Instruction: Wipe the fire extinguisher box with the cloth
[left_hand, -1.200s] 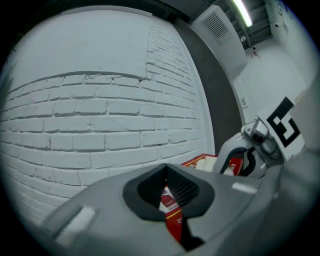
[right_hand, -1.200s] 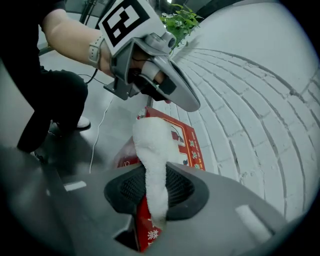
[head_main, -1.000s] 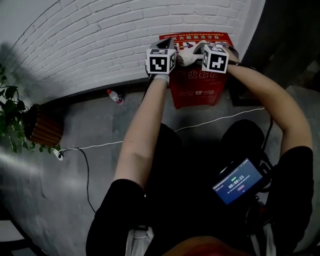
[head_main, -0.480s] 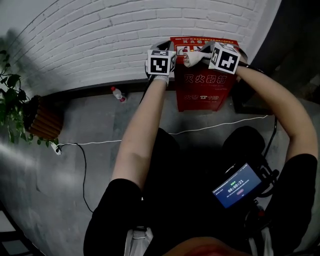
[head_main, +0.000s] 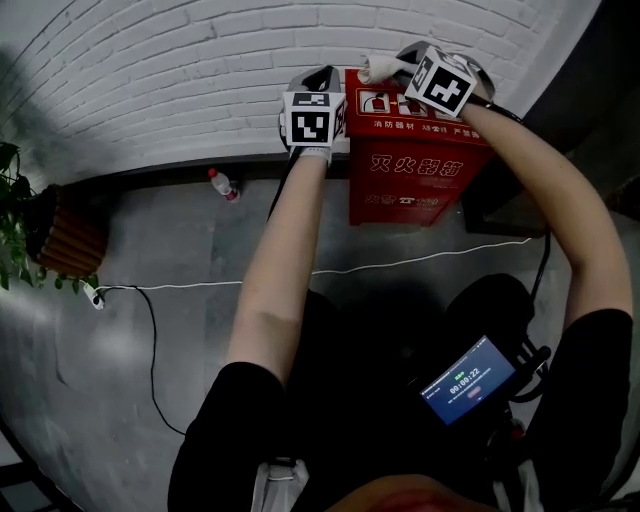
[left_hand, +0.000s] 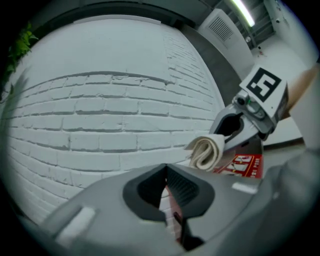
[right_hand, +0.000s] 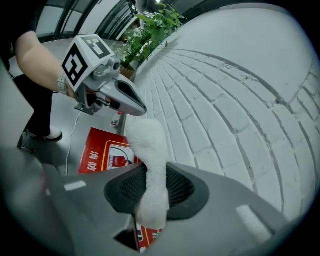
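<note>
R tool is clamped on the folded white cloth, its end poking fwd to rub the red fire extinguisher box. Box stands on the floor against the brick wall; cloth is over its top back edge. L tool, jaws pinched together w/ nothing held, hovers at box's top left corner, prob. to steady it.

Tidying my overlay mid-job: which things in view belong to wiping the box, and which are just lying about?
Job:
- box
- cloth, held in the right gripper's jaws

Lying about:
- bottle
- potted plant
- white cable
- phone
</note>
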